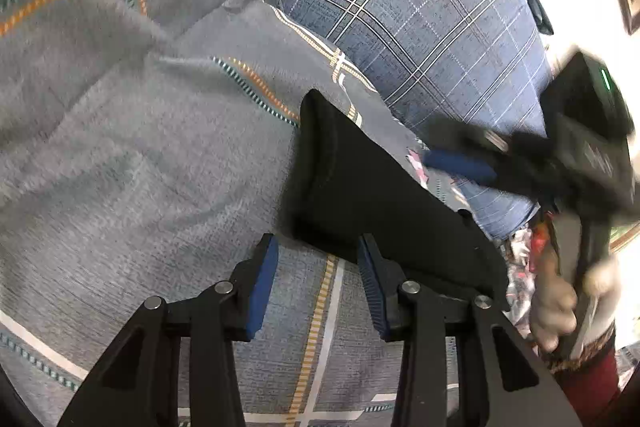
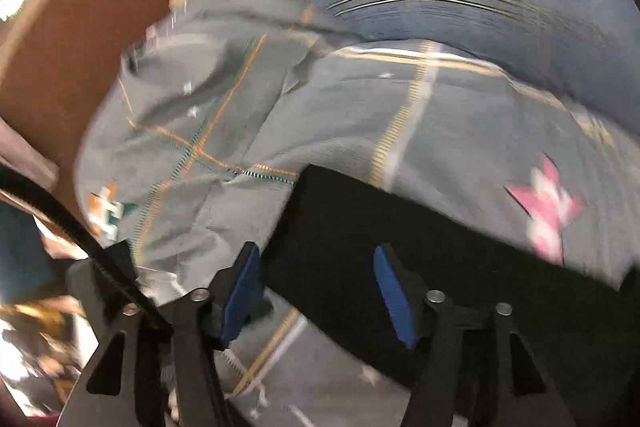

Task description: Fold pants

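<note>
The black pants (image 1: 380, 195) lie as a long folded strip on the grey bed cover (image 1: 140, 167). My left gripper (image 1: 318, 255) hovers at the strip's near edge. Its blue pads stand apart with only bed cover between them, and the right finger (image 1: 372, 279) is at the cloth's edge. My right gripper shows blurred at the right of the left wrist view, its blue pad (image 1: 460, 165) just beyond the strip's far side. In the right wrist view the right gripper (image 2: 316, 251) is open low over the pants (image 2: 420, 235), with black cloth showing between the pads but not pinched.
A blue plaid pillow (image 1: 420, 19) lies behind the pants. The cover carries orange and teal stitched lines and a pink print (image 2: 548, 211). A brown panel (image 2: 80, 27) stands at the bed's left. A person's hand (image 1: 556, 307) holds the right gripper's handle.
</note>
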The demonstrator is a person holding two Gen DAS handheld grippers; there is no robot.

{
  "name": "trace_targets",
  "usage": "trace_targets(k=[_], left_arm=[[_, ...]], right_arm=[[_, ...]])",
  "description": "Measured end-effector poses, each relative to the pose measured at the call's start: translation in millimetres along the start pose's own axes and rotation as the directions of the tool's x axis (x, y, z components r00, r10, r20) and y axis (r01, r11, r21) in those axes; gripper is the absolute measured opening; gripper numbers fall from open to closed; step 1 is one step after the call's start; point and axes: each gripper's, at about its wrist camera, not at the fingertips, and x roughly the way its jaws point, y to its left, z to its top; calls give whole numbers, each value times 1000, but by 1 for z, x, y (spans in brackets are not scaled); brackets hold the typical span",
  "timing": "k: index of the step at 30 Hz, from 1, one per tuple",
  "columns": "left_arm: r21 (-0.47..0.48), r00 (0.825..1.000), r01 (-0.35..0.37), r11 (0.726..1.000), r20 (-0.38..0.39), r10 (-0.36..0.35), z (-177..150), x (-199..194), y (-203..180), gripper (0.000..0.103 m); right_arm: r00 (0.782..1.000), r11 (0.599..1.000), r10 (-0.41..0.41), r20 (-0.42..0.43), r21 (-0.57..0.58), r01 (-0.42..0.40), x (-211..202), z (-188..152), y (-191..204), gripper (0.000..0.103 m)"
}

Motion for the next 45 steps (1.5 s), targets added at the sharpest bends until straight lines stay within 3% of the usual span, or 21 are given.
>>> trace_targets(k=[2, 5, 7, 10, 11, 13, 14, 17, 21, 25, 26, 27, 30, 35, 40, 45], left_arm=[[-7, 1000, 16, 1000, 13, -16, -1, -1, 1, 39], [-12, 999, 34, 999, 27, -33, -2, -6, 8, 39], [-21, 998, 43, 999, 38, -43, -3, -10, 13, 39], [-24, 998, 47, 999, 47, -46, -4, -13, 15, 38], [-25, 998, 46, 999, 50, -44, -4, -15, 16, 38], [-21, 997, 43, 999, 62, -42, -4, -19, 15, 38], [-15, 997, 40, 999, 68, -39, -3, -21, 15, 38], [-1, 996, 44, 999, 76, -43, 1, -22, 8, 38], [48, 998, 7, 999, 58, -10, 8, -9, -10, 39], [104, 999, -35, 994, 37, 31, 15, 13, -26, 39], [111, 999, -38, 993, 11, 37, 17, 22, -28, 34], [102, 998, -55, 993, -12, 57, 17, 26, -27, 10], [54, 999, -33, 998, -32, 34, 22, 32, -26, 7], [67, 1000, 3, 998, -18, -2, 23, 20, -47, 7], [137, 998, 58, 989, -34, -54, 19, 25, -98, 7], [215, 991, 99, 972, -109, -77, 3, 65, -157, 7]], right_arm=[[996, 996, -75, -57, -52, 72, 23, 17, 22, 68], [965, 974, -210, -156, -117, 194, 59, 39, 41, 69], [924, 941, -320, -207, -181, 286, 84, 44, 53, 69], [843, 869, -476, -252, -280, 408, 116, 40, 64, 68], [828, 854, -503, -247, -294, 430, 120, 39, 65, 65], [831, 846, -511, -221, -301, 440, 117, 36, 69, 40], [825, 834, -527, -205, -310, 456, 113, 34, 69, 18], [859, 868, -476, -190, -261, 423, 96, 33, 61, 10], [893, 898, -422, -159, -208, 387, 74, 32, 50, 9], [907, 911, -394, -149, -197, 363, 69, 32, 49, 9], [911, 915, -385, -147, -192, 355, 69, 34, 49, 9], [915, 919, -376, -145, -186, 348, 68, 36, 50, 9], [931, 933, -342, -130, -162, 320, 60, 37, 41, 8], [962, 963, -262, -76, -87, 255, 30, 31, 28, 8], [981, 981, -194, 12, 8, 194, -16, 18, -5, 8], [983, 980, -152, 100, 147, 137, -66, -10, -66, 8]])
